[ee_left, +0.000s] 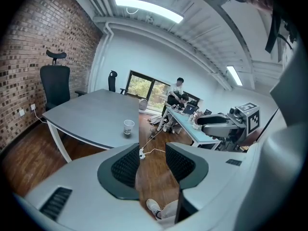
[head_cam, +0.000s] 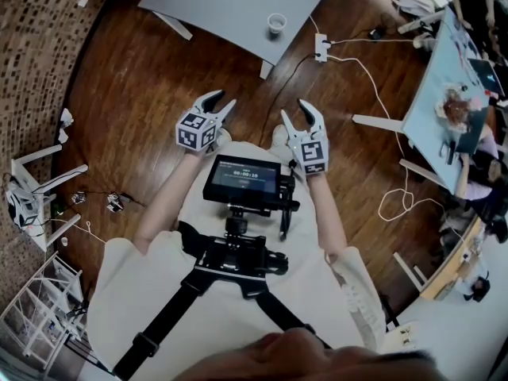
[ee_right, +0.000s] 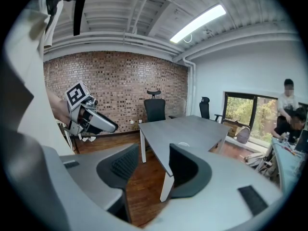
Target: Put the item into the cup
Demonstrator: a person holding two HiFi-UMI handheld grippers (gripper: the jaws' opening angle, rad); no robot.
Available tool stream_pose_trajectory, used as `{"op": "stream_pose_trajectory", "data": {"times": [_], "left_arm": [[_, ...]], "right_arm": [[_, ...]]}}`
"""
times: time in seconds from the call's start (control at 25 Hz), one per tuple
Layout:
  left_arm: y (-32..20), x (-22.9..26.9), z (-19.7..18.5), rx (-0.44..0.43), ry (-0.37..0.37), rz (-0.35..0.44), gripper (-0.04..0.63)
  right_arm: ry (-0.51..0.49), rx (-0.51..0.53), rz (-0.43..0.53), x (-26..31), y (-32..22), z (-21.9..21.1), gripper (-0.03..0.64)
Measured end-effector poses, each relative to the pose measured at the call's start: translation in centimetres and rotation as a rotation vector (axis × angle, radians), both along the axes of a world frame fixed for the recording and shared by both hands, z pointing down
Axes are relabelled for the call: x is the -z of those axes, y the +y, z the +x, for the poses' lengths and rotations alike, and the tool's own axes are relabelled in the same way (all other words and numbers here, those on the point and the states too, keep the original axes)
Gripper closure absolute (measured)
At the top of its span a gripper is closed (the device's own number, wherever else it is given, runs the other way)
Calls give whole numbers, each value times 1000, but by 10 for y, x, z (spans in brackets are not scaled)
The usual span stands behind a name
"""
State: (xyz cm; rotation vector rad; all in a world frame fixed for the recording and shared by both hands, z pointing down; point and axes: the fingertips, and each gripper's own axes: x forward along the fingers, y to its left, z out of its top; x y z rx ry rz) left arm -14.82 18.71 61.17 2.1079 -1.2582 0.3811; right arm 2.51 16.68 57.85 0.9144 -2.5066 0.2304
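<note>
Holding both tools at chest height, well apart from the grey table [head_cam: 230, 2], is how the moment is found; no step of the task appears to be under way yet. The left gripper [head_cam: 221, 100] is seen with its jaws spread and only wooden floor [head_cam: 135, 78] between them, and the right gripper [head_cam: 297, 111] is likewise spread and empty. The clear plastic cup [head_cam: 275, 24] stands upright on the grey table, close to its near corner, with bare tabletop around it. An item to be dropped in cannot be made out on the table or in either tool; something dark shows low in the cup in the left gripper view, but what it is cannot be told. The step in hand is judged to be the approach. It would be done well if the table were closed on first and the item located before any reach is made, with the jaws kept spread. The cup looks light, so it should be approached from above rather than brushed from the side.
</note>
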Motion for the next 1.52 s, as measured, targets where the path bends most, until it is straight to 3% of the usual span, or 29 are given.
{"op": "stream_pose_trajectory", "data": {"times": [1.04,1.52], "left_arm": [[-1,-6,1,-1,-4,-12,423],[2,-11,2,-3,-3,-24,423]], "right_arm": [[-8,29,19,6,1,-5,408],[-5,22,-14,-12,6,2,408]]}}
